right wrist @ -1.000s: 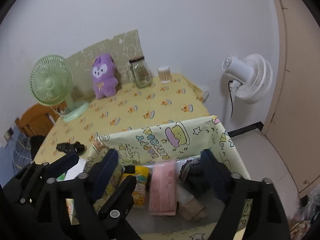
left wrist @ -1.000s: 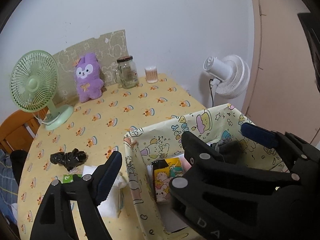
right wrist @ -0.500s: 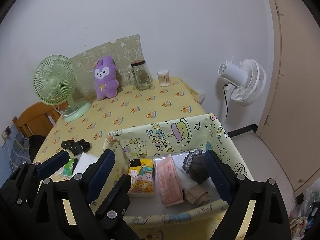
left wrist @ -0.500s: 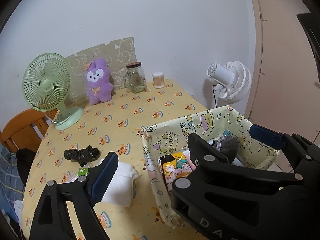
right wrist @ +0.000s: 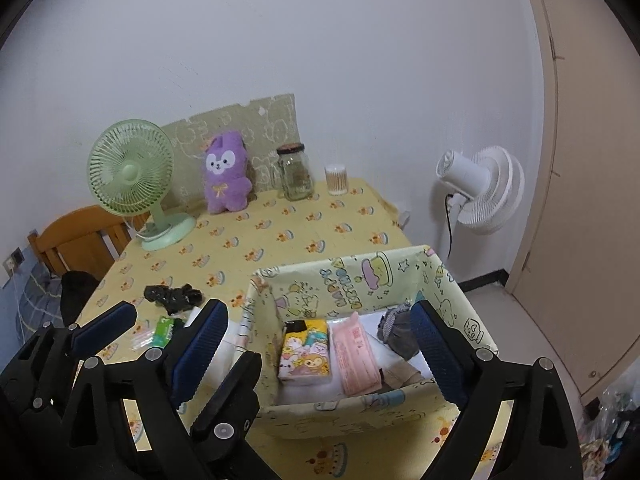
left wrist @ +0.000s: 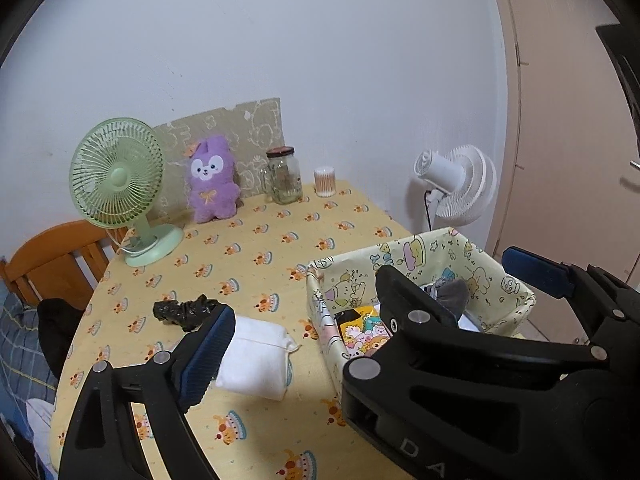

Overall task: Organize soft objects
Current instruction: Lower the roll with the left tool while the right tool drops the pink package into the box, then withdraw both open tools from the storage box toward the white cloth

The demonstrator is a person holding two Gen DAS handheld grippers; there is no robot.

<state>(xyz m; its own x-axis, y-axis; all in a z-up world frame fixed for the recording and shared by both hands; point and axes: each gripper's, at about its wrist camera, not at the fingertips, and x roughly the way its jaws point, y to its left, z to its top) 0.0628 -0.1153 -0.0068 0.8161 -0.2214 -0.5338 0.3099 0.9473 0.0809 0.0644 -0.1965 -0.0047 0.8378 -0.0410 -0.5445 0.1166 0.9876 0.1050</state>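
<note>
A cartoon-print fabric bin (right wrist: 352, 280) (left wrist: 496, 268) stands at the table's near right. It holds a colourful tissue pack (right wrist: 306, 350), a pink pack (right wrist: 356, 354) and a grey cloth (right wrist: 400, 330). A white soft pack (left wrist: 256, 354) and a black crumpled item (left wrist: 184, 311) (right wrist: 172, 296) lie left of the bin. A purple plush (left wrist: 210, 180) (right wrist: 226, 178) leans at the back. My left gripper (left wrist: 372, 312) is open and empty above the table. My right gripper (right wrist: 316, 344) is open and empty above the bin.
A green desk fan (left wrist: 120, 184) stands at the back left. A glass jar (left wrist: 283, 180) and a cotton-swab cup (left wrist: 325, 182) stand at the back. A white floor fan (right wrist: 480, 188) is beyond the table's right edge, a wooden chair (right wrist: 80, 240) at the left.
Both grippers have pulled back and up from the bin, so more of the table shows. The white pack and black item have come fully into view. Both stay open.
</note>
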